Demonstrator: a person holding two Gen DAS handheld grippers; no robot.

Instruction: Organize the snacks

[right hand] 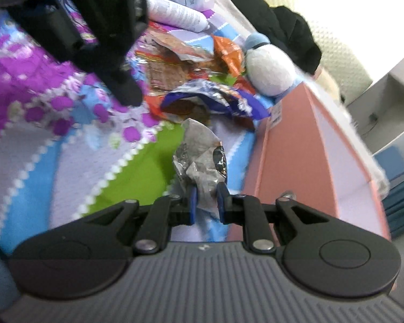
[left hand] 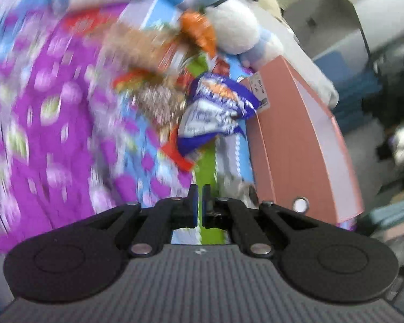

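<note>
A heap of snack packets lies on a patterned bedspread (left hand: 40, 107): a blue-and-white packet (left hand: 215, 107), a brown packet (left hand: 137, 45) and an orange wrapper (left hand: 199, 29). My left gripper (left hand: 199, 196) is shut and empty, above the green stripe short of the heap. My right gripper (right hand: 205, 196) is shut on a crumpled silver wrapper (right hand: 202, 158), held above the bedspread (right hand: 40, 145) just left of the pink box (right hand: 296, 145). The blue packet (right hand: 215, 99) lies beyond it. The left gripper (right hand: 99, 35) shows as a dark shape at upper left.
An open pink box (left hand: 296, 140) stands to the right of the heap. A white and blue plush toy (left hand: 237, 27) lies behind the packets, also in the right wrist view (right hand: 269, 67). A white tube (right hand: 175, 13) and dark clothing (right hand: 282, 21) lie at the back.
</note>
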